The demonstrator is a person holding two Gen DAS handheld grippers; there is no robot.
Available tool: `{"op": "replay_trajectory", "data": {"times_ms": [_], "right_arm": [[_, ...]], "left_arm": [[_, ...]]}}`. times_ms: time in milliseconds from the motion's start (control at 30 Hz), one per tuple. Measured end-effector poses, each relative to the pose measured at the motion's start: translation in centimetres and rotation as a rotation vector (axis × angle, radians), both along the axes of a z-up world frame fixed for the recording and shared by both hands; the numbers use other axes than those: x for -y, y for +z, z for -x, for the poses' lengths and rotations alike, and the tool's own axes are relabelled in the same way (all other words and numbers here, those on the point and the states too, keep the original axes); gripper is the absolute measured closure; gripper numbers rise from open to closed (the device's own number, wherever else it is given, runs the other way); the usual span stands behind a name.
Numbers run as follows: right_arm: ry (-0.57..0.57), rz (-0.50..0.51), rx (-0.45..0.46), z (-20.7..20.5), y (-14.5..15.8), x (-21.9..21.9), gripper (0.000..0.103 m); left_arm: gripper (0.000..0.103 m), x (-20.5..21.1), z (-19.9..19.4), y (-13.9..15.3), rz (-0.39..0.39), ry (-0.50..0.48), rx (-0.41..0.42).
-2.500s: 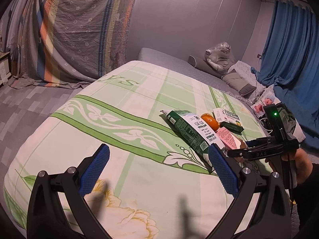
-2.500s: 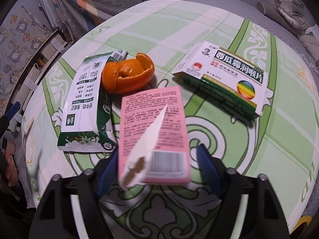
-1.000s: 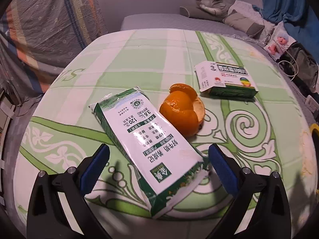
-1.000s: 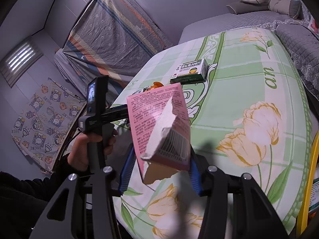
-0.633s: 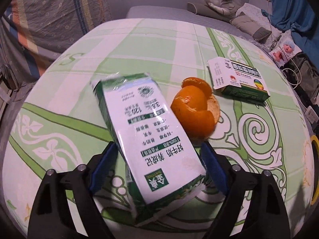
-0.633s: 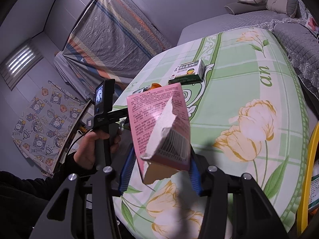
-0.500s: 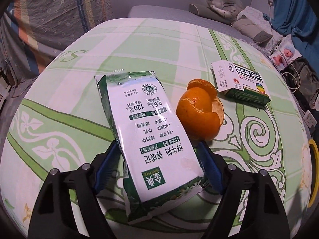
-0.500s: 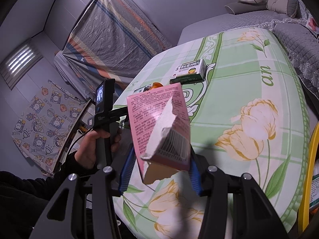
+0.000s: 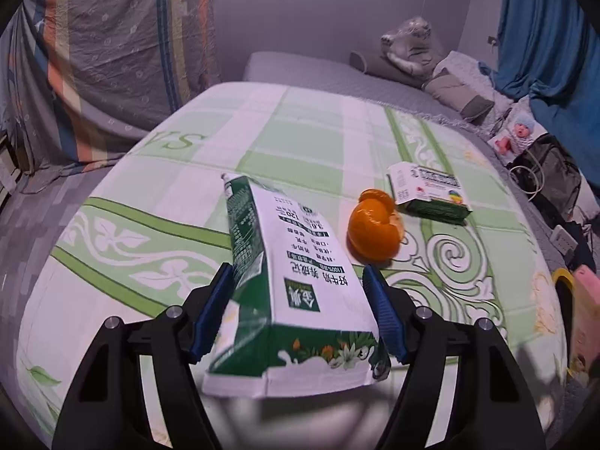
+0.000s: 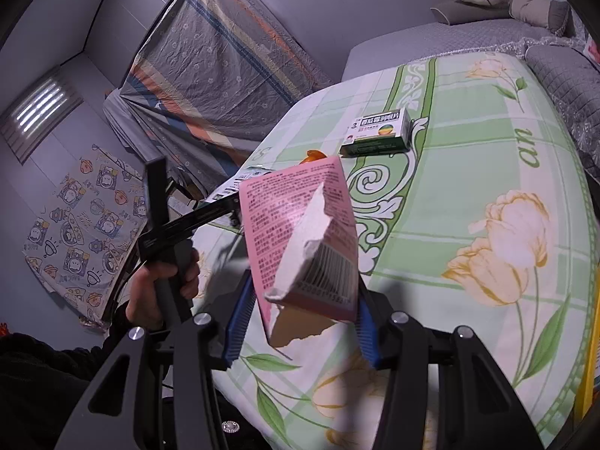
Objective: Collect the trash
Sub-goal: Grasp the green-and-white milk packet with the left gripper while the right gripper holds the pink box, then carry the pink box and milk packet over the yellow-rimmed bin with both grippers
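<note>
My left gripper [image 9: 298, 300] is shut on a green and white milk carton [image 9: 296, 281] and holds it lifted above the green patterned bed cover [image 9: 300, 142]. An orange peel [image 9: 375, 230] and a green and white medicine box [image 9: 427, 191] lie on the cover beyond it. My right gripper [image 10: 300, 311] is shut on a torn pink box [image 10: 303, 232] and holds it in the air over the bed's near edge. The medicine box [image 10: 378, 129] and a bit of the peel [image 10: 314, 156] also show in the right wrist view.
A yellow rim [image 9: 562, 281] of a container stands by the bed's right side, and also shows at the right edge of the right wrist view [image 10: 588, 352]. Pillows [image 9: 412, 60] lie on a grey mattress behind. A striped sheet [image 9: 112, 37] hangs at the left. A blue curtain [image 9: 555, 18] hangs at the right.
My left gripper closed on the milk carton and lifted it off the cover. My right gripper stays shut on the pink box, held nearly still.
</note>
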State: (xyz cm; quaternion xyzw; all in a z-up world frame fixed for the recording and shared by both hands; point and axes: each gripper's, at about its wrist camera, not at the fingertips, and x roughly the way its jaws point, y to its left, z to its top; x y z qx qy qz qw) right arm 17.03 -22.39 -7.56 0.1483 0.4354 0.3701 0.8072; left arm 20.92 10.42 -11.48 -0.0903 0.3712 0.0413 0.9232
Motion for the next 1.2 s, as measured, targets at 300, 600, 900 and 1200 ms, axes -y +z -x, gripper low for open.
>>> {"op": "replay_trajectory", "data": {"times_ms": [300,600,900,1200], "right_arm": [[-0.004,0.005,-0.007,0.7,0.1,-1.1,0.057],[-0.022,0.008,0.009,1.2,0.9,-0.7,0.057],[-0.082,-0.015,0.023,1.9,1.3,1.5,0.057],[-0.220,-0.018,0.080,3.1,2.8,7.0,0.057]], "left_arm": [[0.041,0.3,3.0,1.3,-0.001,-0.068,0.051],[0.043,1.1,4.7,3.4,-0.004,-0.105,0.136],[0.043,7.0,5.4,6.3,-0.037,-0.258,0.210],[0.043,13.7,5.5,8.6,-0.024,-0.427,0.266]]}}
